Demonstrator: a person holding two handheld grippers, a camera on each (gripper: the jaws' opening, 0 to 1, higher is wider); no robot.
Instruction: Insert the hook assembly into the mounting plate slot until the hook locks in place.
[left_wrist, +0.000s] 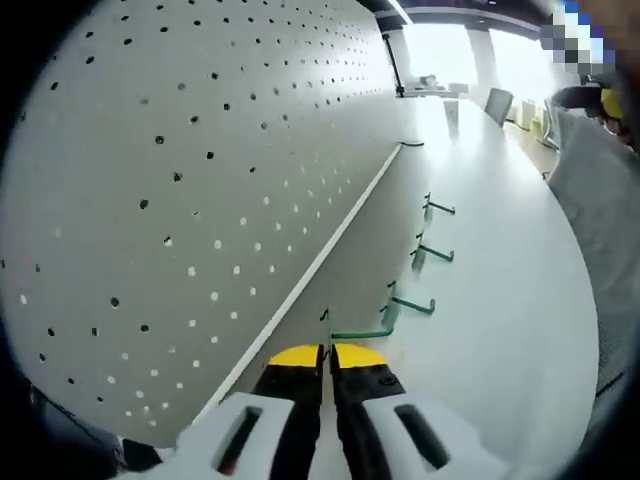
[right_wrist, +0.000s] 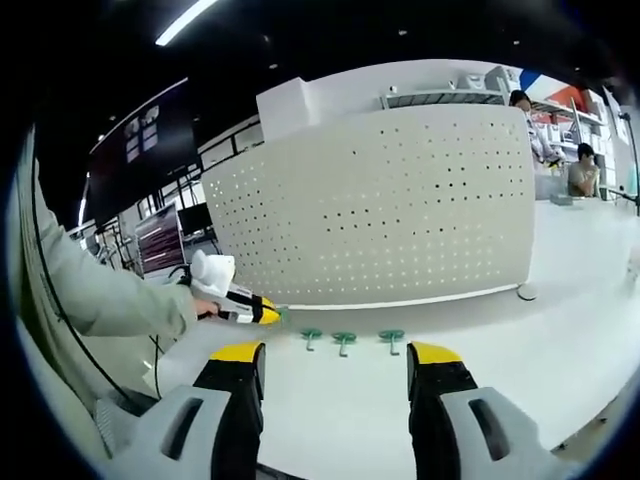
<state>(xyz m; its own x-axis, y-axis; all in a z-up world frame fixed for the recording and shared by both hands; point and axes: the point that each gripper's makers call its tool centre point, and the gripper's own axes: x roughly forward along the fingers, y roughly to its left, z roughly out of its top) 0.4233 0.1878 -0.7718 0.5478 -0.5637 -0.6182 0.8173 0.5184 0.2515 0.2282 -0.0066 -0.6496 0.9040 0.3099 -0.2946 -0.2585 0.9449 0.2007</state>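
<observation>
Left gripper (left_wrist: 327, 362), yellow tips pinching a green hook (left_wrist: 362, 334) at the foot of the white pegboard (left_wrist: 190, 180). Three more hooks (left_wrist: 412, 303) lie in a row on the white table (left_wrist: 500, 300) beside the board's edge. Right gripper (right_wrist: 337, 362), jaws spread wide over bare tabletop, well apart from the board. No legible writing.

Nearest hook's (left_wrist: 362, 333) gripped end hidden between left tool (left_wrist: 328, 358) tips, pegboard (left_wrist: 200, 180) cut off at edges

White table (right_wrist: 560, 340) carries three green hooks (right_wrist: 344, 341) beside the upright pegboard (right_wrist: 400, 210).
</observation>
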